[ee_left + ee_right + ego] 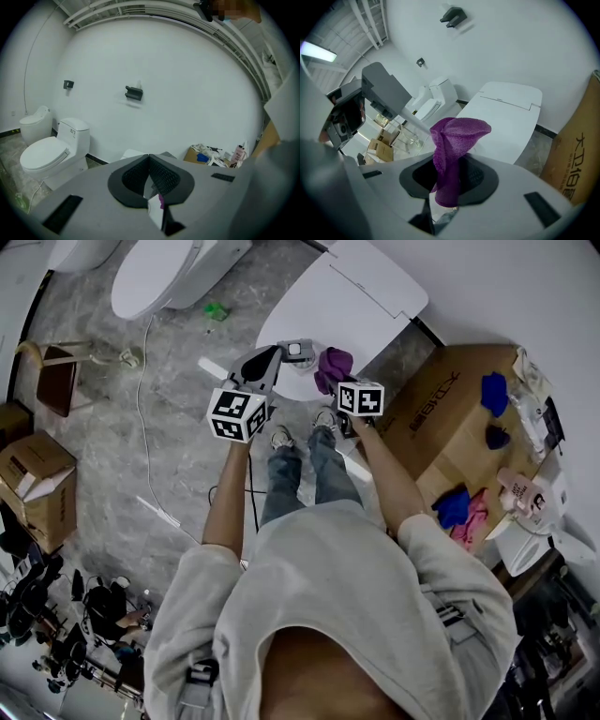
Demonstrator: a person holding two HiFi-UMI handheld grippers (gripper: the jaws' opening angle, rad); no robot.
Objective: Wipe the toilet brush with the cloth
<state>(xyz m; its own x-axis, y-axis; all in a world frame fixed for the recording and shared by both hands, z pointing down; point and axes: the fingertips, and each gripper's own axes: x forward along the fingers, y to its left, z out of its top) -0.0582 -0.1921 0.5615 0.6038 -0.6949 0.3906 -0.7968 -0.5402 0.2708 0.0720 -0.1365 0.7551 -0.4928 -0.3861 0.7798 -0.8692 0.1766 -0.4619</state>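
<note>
Right hand-held gripper (450,177) clenched on purple cloth (457,138), which stands up out of the jaws | left hand-held gripper (149,161) just left of it, jaws pressed together, nothing identifiable between them | closed white toilet (506,112) just beyond both | cardboard box (576,159) farther right.

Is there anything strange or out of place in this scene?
Yes. No toilet brush shows in any view. The right claw pinches the purple cloth, while the left claw is shut with nothing visible between its jaws.
</note>
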